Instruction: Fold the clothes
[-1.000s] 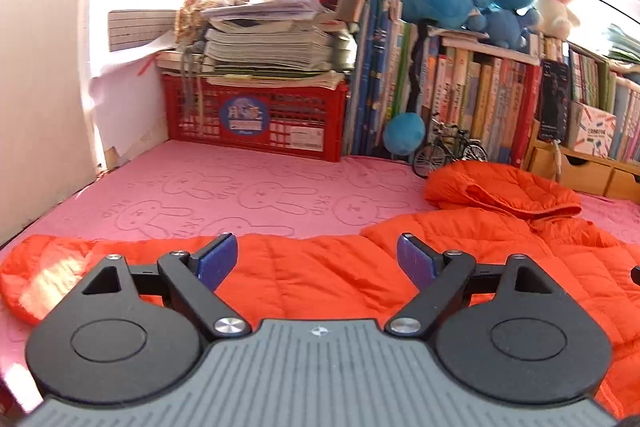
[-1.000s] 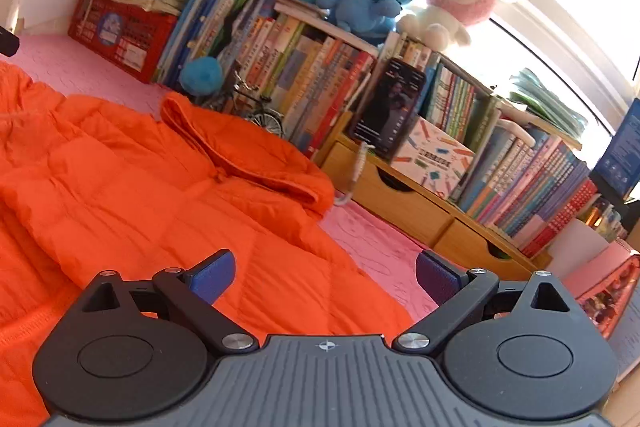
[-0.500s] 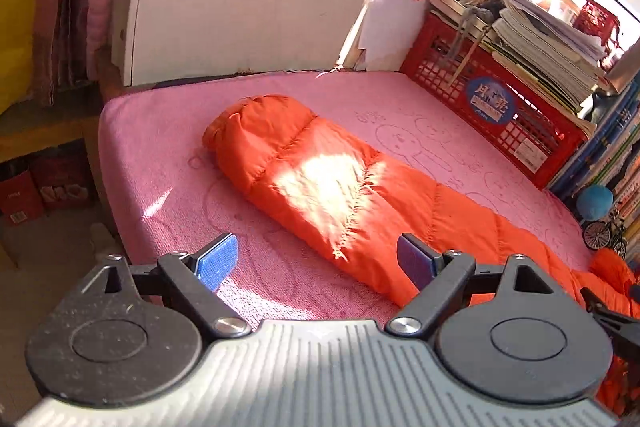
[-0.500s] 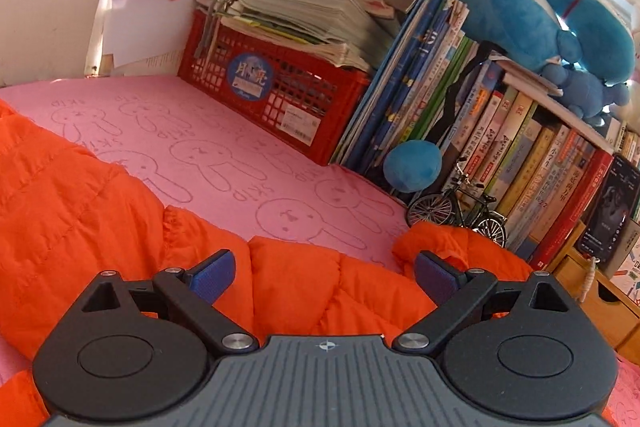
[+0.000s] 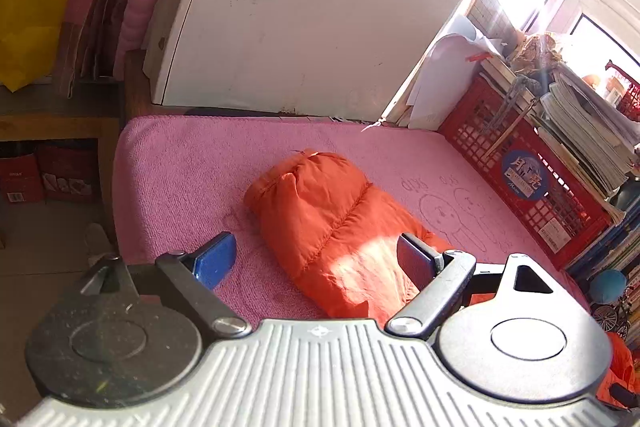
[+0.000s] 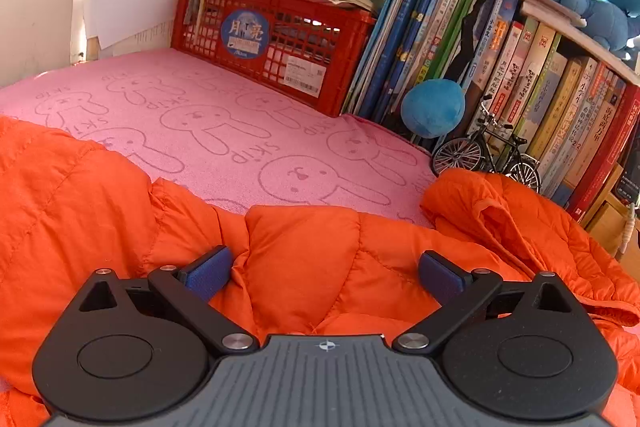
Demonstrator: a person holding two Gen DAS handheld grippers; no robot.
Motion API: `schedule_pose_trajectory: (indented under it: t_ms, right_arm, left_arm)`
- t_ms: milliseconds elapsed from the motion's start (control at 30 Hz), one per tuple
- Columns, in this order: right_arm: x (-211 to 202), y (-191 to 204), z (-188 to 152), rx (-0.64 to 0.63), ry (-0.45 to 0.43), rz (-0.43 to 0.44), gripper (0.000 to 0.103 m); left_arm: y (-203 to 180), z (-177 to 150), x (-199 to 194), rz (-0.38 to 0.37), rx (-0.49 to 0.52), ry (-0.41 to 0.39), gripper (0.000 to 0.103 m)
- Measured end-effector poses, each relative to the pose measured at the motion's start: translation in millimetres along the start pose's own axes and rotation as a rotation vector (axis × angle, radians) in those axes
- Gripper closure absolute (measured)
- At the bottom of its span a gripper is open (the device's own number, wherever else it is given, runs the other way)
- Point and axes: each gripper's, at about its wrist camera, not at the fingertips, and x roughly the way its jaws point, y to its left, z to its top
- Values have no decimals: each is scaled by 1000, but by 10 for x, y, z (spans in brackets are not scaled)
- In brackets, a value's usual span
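The left claw (image 5: 316, 259) stands wide, its jaws empty, tilted down over the near edge of a pink mat (image 5: 180, 167). An orange jacket (image 5: 320, 215) lies on the mat; one sleeve stretches away from this claw toward the wall, its cuff at the far end. The sleeve passes between the blue pads (image 5: 214, 261), closer to the right pad, which sits right at its edge. Whether that pad touches the cloth I cannot tell.

The right claw (image 6: 324, 273) is wide too, gripping nothing. It hangs low over the jacket (image 6: 304, 259), with a puffed fold of the body lying between the pads (image 6: 208, 273). The hood (image 6: 500, 211) is bunched to the right of it, just beside a toy bike (image 6: 486, 155).

The mat (image 6: 240, 131) is printed with rabbits and the word "SKIP". A red crate (image 6: 276, 51) at the back carries a round blue sticker with Chinese characters and a white barcode label. Book spines (image 6: 560, 99) to the right bear Chinese titles too small to read.

A second ago the left claw faced the crate and books with the jacket's body under it; now it looks along the sleeve toward the wall. The right claw, then facing the hood and book drawers, has swung left to face the crate. Both openings are unchanged.
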Motion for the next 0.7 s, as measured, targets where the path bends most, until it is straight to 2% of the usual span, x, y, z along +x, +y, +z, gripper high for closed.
schedule_pose_trajectory:
  t_ms: [100,167,233,267,300,400,567,700]
  right_arm:
    - [-11,35,-2,-19,-8,-16,3]
    - [-15,53,-3,-29,-13,-24,3]
    - [-15,53,-2,-30,-13,-25,3]
    - [-14,49,-2,-28,-12,-23,3]
    - [-13,44,-2,-26,-12,-21,3]
    - [-6,24,0,-15,-7,-15,2]
    - [-5,-60,-2,30,5,16,1]
    - [-153,-229,-13,117,-16,63,1]
  left_arm:
    - [-48,19,87,16,28,-26,16]
    - [-85,30,152,39,24,-35,30]
    - [-117,40,212,61,17,-42,73]
    - [-116,47,226,41,0,-36,77]
    - [-108,55,232,9,-23,-26,88]
    - [-201,62,123,-79,-13,-56,92]
    - [-631,21,-205,-204,125,-123,93]
    - [-1045,-188,-505,-320,263,-158,93]
